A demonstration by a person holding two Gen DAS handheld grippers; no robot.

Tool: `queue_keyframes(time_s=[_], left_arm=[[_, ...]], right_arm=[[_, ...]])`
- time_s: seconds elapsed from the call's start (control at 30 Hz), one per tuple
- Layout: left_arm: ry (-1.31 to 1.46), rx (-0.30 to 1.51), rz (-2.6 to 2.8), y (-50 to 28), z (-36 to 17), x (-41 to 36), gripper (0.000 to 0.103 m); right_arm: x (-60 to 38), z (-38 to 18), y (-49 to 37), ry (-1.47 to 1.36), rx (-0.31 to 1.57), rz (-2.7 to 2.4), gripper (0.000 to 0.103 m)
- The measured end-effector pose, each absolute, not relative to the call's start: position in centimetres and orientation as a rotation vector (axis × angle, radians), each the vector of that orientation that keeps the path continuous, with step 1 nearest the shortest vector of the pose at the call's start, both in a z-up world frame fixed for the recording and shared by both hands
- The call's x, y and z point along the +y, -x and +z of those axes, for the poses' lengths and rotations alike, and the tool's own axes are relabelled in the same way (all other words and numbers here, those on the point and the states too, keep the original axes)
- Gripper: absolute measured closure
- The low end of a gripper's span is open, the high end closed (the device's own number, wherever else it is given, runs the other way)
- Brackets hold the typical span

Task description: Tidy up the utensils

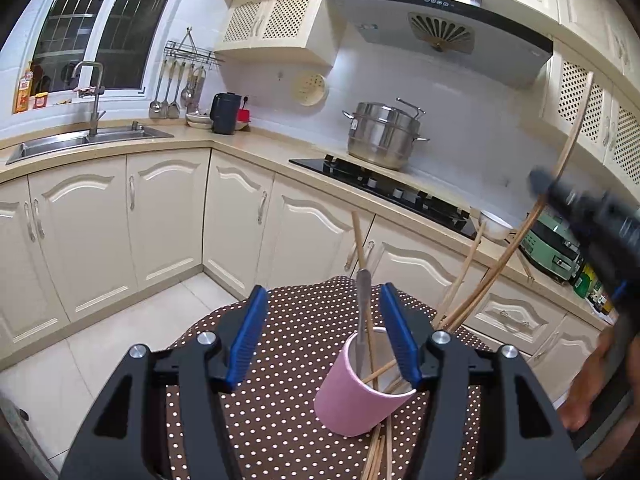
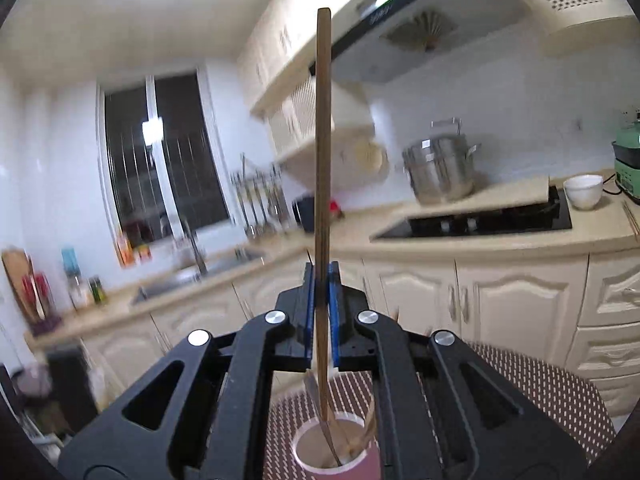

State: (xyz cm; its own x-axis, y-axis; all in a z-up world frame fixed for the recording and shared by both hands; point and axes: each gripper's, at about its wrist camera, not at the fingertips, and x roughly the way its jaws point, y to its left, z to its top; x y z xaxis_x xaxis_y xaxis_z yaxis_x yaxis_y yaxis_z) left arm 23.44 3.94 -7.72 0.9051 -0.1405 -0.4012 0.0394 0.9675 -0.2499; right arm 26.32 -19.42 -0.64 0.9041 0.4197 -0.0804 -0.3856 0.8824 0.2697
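A pink cup point(image 1: 352, 400) stands on the polka-dot tablecloth point(image 1: 280, 400). It holds a metal utensil point(image 1: 362, 312) and several wooden chopsticks point(image 1: 460, 272) that fan out to the right. My left gripper point(image 1: 323, 289) is open around the cup. Its right pad point(image 1: 400, 336) is close to the rim and its left pad point(image 1: 248, 336) is well clear. My right gripper point(image 2: 322, 268) is shut on a long brown chopstick point(image 2: 323, 140), held upright with its lower end over the cup point(image 2: 340, 456). In the left wrist view the right gripper point(image 1: 540, 184) is blurred, high at the right.
More chopsticks point(image 1: 380, 456) lie on the cloth in front of the cup. A person's hand point(image 1: 584, 392) is at the right edge. Behind are cabinets, a hob point(image 1: 380, 188) with a steel pot point(image 1: 384, 136), a white bowl point(image 2: 584, 192) and a sink point(image 1: 80, 140).
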Motion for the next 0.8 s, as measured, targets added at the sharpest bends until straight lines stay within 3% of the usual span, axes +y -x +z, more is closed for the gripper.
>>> queue_keyframes(time_s=[0.53,0.8], left_arm=[[0.219,0.500,-0.102,-22.7,-9.1,4.4,0.043],[0.207,0.520,-0.112,-21.3,-9.6,4.5,0.042]], right_arm=[[-14.4,-9.3,-26.9,-0.063,0.356,0.380,0.096],[-14.4,-10.2,-25.4,-0.063,0.393,0.360,0.096]])
